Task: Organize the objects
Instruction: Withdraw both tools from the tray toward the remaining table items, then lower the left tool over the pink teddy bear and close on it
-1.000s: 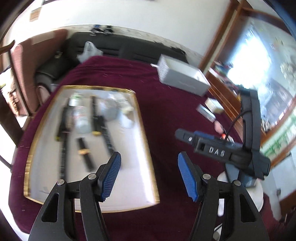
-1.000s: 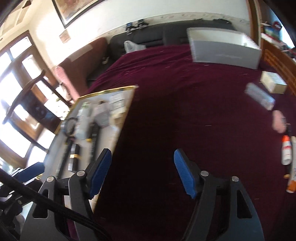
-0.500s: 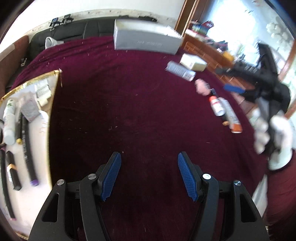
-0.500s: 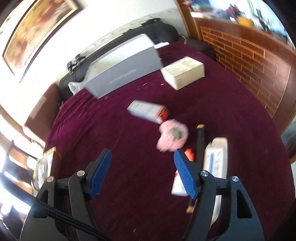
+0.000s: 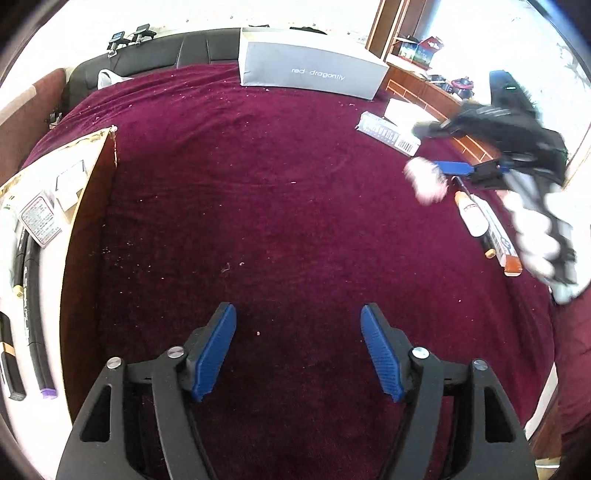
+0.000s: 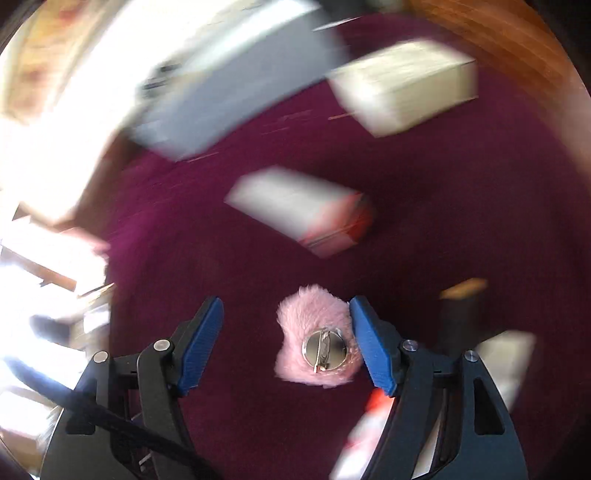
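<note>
The pink fluffy brooch (image 6: 317,345) lies on the maroon desk (image 5: 258,206) between the right gripper's (image 6: 286,341) unclenched jaws, not yet grasped. Boxes and tubes nearby, blurred, probably also await sorting. The tray (image 5: 85,206) already holds several items. The left gripper (image 5: 298,354) is opening, empty.

Daylight poured in from the window (image 5: 476,22) at upper right, blown out white. The left wrist view was sharp across the maroon cloth (image 5: 277,203), lines bowing at the fisheye rim, though the gloved hand (image 5: 543,236) smeared. The right wrist view was heavily streaked with motion blur; only the pink fluffy brooch (image 6: 317,343) stayed crisp, and glare washed its left edge.
</note>
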